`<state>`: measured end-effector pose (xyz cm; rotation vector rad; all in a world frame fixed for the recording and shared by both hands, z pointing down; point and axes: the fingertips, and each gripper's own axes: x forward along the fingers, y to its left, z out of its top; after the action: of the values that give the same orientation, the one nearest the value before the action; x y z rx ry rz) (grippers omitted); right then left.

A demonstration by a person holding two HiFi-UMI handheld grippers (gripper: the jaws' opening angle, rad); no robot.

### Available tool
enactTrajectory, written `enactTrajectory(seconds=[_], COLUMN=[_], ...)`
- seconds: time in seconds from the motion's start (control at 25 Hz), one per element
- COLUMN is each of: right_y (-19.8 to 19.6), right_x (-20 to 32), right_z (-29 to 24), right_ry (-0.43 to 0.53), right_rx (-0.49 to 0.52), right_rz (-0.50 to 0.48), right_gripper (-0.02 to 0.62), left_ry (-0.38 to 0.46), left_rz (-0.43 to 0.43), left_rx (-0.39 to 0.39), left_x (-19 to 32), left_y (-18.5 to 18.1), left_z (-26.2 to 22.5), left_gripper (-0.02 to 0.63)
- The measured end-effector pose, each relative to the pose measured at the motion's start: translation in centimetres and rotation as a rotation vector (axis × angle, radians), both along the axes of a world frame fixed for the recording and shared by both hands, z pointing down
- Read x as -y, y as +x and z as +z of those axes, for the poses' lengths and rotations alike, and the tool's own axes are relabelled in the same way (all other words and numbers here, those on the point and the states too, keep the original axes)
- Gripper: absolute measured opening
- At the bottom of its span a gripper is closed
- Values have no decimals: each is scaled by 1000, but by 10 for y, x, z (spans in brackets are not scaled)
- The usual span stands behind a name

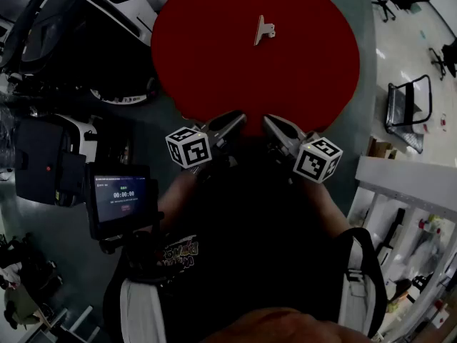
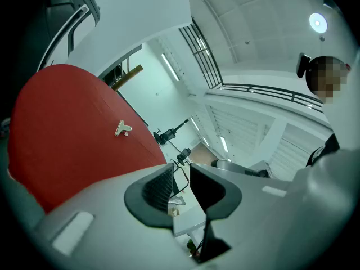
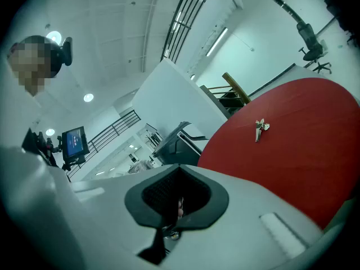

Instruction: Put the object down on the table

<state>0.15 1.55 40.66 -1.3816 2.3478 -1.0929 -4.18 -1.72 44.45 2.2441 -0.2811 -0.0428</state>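
The clip (image 1: pixel 264 30) lies alone, far out on the red tabletop (image 1: pixel 207 70), so it seems already put down, and at the near edge the left claw (image 1: pixel 230 124) is released and the right claw (image 1: pixel 275 126) clenched, both empty.

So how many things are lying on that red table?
1: a small pale clip, lying alone toward the far side of the red table. The table's near edge is partly hidden.

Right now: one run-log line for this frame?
left gripper open, empty | right gripper shut, empty | clip lying on red table, apart from both
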Motion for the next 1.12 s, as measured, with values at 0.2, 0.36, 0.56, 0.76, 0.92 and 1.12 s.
enactTrajectory(seconds=[0.2,0.36,0.56,0.76,0.92,1.12], right_y=[-2,-2,-2,5,22,50], right_x=[2,2,0,1,11,40], right_z=[2,2,1,0,3,37], right_ry=[-5,-3,4,-4,-20,-86], right_rx=[-1,-3,3,28,8,-92], right_rz=[-5,-6,3,19,45,29], right_gripper=[2,2,2,3,5,38], left_ry=[-2,-12,-14,-31,-50,-48], left_rz=[-3,-6,-2,-10,-41,-102], left_rx=[1,-1,-1,-8,-15,57], left_x=[1,2,1,1,8,24], left_y=[-2,-2,-2,-2,-3,-15], left_z=[2,3,4,4,6,34], left_gripper=[100,100,100,103,107,107])
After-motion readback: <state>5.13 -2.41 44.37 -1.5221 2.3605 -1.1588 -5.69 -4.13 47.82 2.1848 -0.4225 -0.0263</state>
